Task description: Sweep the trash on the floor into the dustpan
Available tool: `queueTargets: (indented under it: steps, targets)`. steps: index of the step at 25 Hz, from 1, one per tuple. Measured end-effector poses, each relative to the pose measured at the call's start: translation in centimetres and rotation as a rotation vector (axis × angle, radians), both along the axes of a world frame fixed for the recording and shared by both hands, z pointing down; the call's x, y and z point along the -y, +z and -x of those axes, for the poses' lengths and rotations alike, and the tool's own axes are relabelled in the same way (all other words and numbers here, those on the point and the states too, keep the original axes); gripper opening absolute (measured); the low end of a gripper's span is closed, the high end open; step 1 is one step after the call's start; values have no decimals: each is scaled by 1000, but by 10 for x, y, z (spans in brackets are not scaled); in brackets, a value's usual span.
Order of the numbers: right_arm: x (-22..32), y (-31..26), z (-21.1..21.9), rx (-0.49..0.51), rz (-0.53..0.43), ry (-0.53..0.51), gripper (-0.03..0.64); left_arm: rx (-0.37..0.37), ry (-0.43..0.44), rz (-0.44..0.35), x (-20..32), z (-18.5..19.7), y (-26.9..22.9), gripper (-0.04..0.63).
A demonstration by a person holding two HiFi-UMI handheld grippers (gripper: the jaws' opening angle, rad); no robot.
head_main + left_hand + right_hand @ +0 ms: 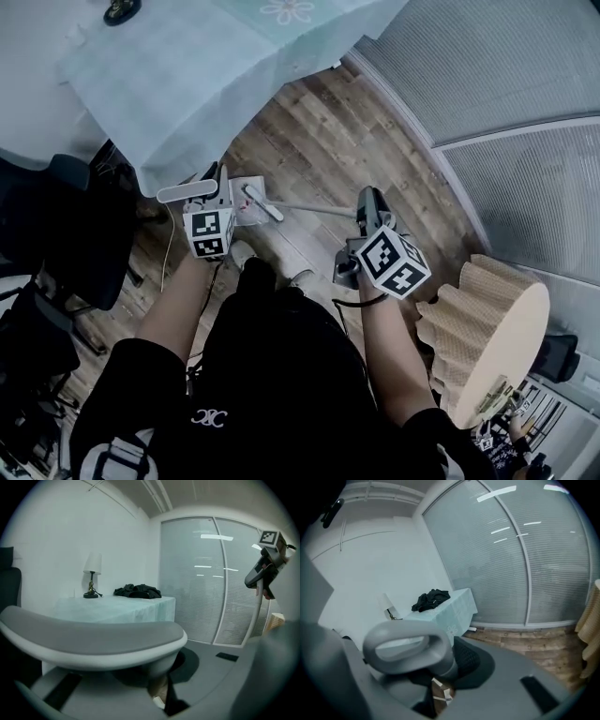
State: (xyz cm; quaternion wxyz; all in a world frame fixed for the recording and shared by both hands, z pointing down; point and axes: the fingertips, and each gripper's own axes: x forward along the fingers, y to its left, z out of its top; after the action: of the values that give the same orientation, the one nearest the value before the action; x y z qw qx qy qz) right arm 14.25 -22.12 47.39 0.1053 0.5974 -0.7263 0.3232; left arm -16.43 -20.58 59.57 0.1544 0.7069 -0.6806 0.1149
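- Writing first: the only print in sight is a small white emblem (208,417) on the person's black top, too small to read. Each gripper's cube carries black-and-white square markers.
- Landmark is the table (216,66) under its pale green cloth. A lamp (92,576) and a heap of dark clothing (137,591) sit on top of it.
- The left gripper (216,192) hangs just off the table's near corner, with its jaws pressed onto the dustpan handle (93,639). That handle is a broad grey-topped white bar lying crosswise between them.
- The dustpan (249,213) sits on the wood floor (328,141) just out from that same corner, with the left gripper just beside it in the head view.
- The right gripper (370,208) is farther out from the table, toward the blinds, and is clamped on the broom's grey loop grip (405,648).
- The broom (314,208) has its long axis running from the right gripper back toward the table corner. Its head (263,203) points at the dustpan and is right at the pan.
- There is a small reddish speck (242,200) at the pan, but it is too small to say what it is.
- A ribbed tan stool (487,337) stands well away from the table, on the person's right.
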Motion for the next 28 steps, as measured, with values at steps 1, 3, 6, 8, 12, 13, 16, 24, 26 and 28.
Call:
queueTargets:
  steps: [1,3,6,8,12,13,16,24,26,28]
  targets:
    - [-6,-10,-11,4,-13,4,57,-3,-7,-2,-1,-2,-5,29]
    - [-19,-31,-39,14,-35,25,57,-9,-14,-3,-5,-9,-14,29]
    - [-42,-62,-88,34,-68,89,57,-11,6,-9,-10,-31,-28,29]
    - [-59,-79,-121,43,-89,139,57,-9,39,-21,-12,-53,-41,29]
    - [-90,-105,-186,37,-135,245,57,-14,134,-44,-6,-110,-74,29]
    - [-98,-109,-201,28,-145,265,57,-16,156,-49,-6,-126,-83,29]
    - [-118,-117,-238,-10,-173,322,57,-13,233,-63,-6,-178,-110,29]
    - [-147,-109,-315,-153,-159,390,56,106,498,-157,-32,-337,-184,21]
    - [-154,-107,-325,-191,-164,384,55,133,543,-189,-38,-365,-195,17]
    - [-159,-105,-336,-218,-171,388,55,136,561,-202,-41,-385,-202,17]
